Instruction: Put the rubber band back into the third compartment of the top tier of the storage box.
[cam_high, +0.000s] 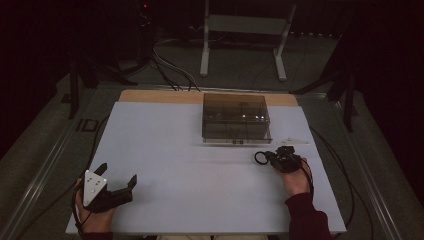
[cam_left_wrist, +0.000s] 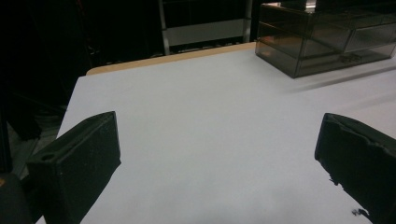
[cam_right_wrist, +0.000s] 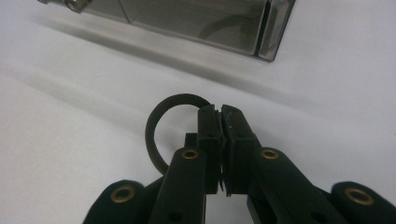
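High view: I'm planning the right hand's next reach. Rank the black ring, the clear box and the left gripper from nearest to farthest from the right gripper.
1. The black ring, pinched in the right gripper, sticking out to its left.
2. The clear box, just beyond it toward the table's far edge.
3. The left gripper, open, across the table at the near left corner.

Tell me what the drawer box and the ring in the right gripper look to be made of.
Drawer box: smoky see-through plastic, probably acrylic; glossy, inner dividers show through its walls.
Ring: matte black, likely rubber; thin round band with no shine, pinched in the right gripper.
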